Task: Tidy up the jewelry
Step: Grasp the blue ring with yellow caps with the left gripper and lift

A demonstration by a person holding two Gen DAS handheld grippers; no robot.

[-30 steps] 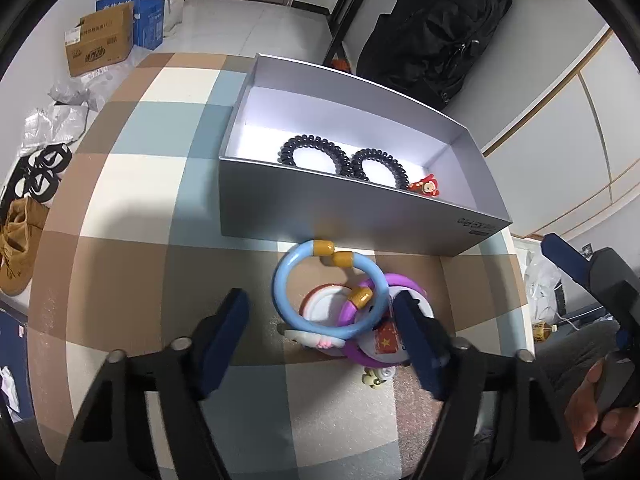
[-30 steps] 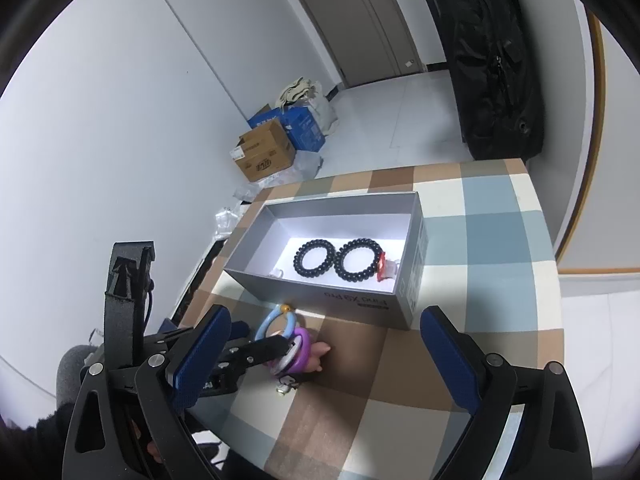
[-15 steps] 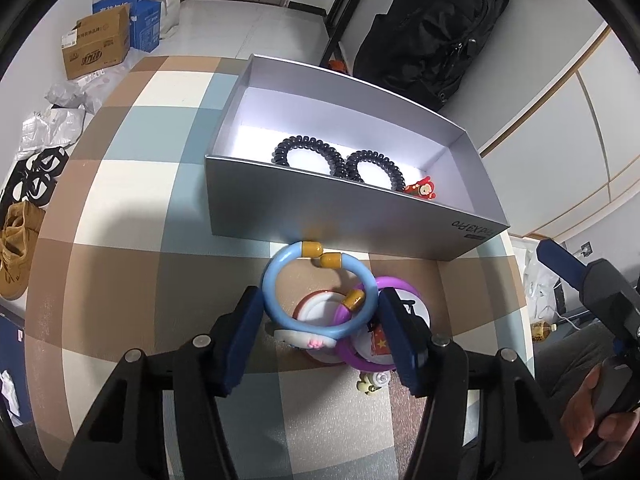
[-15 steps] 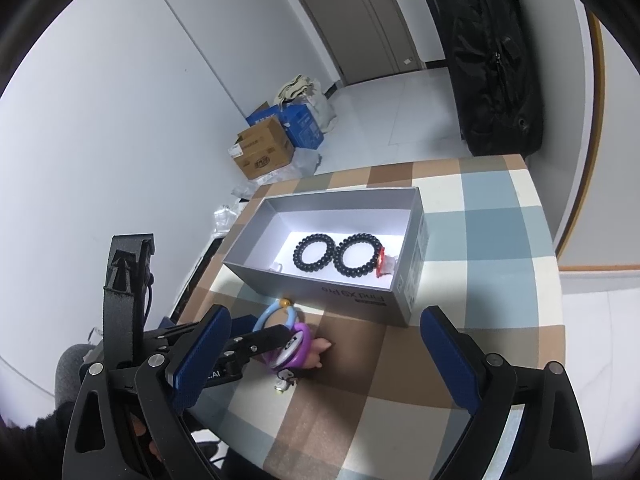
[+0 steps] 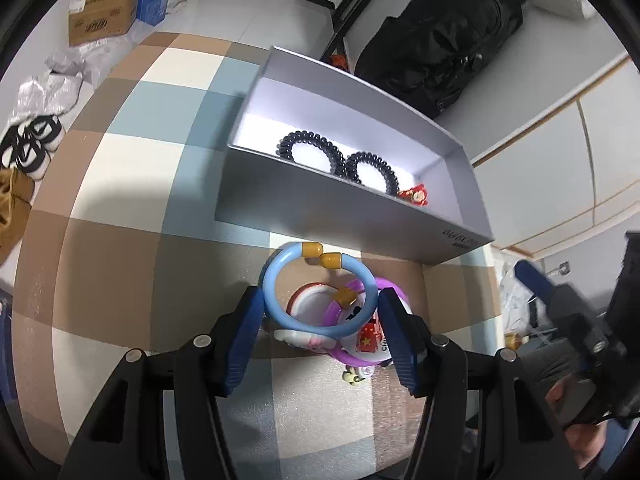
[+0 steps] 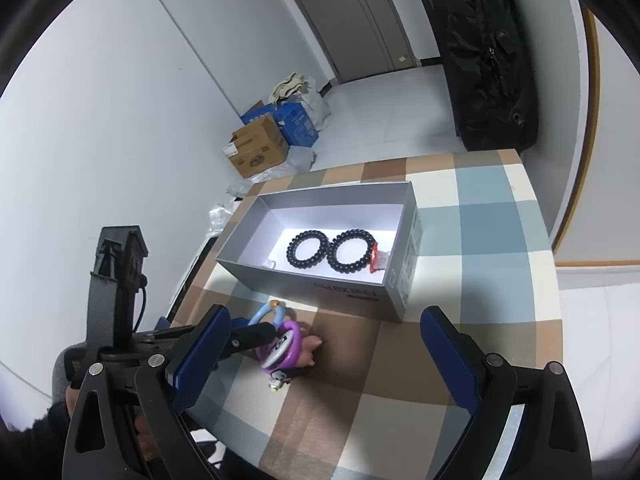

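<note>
A light blue bracelet (image 5: 276, 296) with gold caps lies on a pile with a purple bracelet (image 5: 396, 294) and small hair clips, just in front of the grey box (image 5: 320, 216). My left gripper (image 5: 320, 312) has its blue pads against both sides of the blue bracelet. The box holds two black coil hair ties (image 5: 310, 148) and a red clip (image 5: 416, 196). My right gripper (image 6: 324, 344) is wide open and empty, held above the table; it sees the left gripper at the pile (image 6: 280, 342) and the box (image 6: 360, 292).
The checked tablecloth (image 5: 120, 240) covers the table. A black backpack (image 5: 440, 36) hangs behind the box. Cardboard boxes (image 5: 102, 16), bags and shoes lie on the floor to the left. The table edge is near on the right side.
My left gripper has moved forward over the pile and its jaws have closed in from wide open onto the blue bracelet. The right gripper has stayed almost still.
</note>
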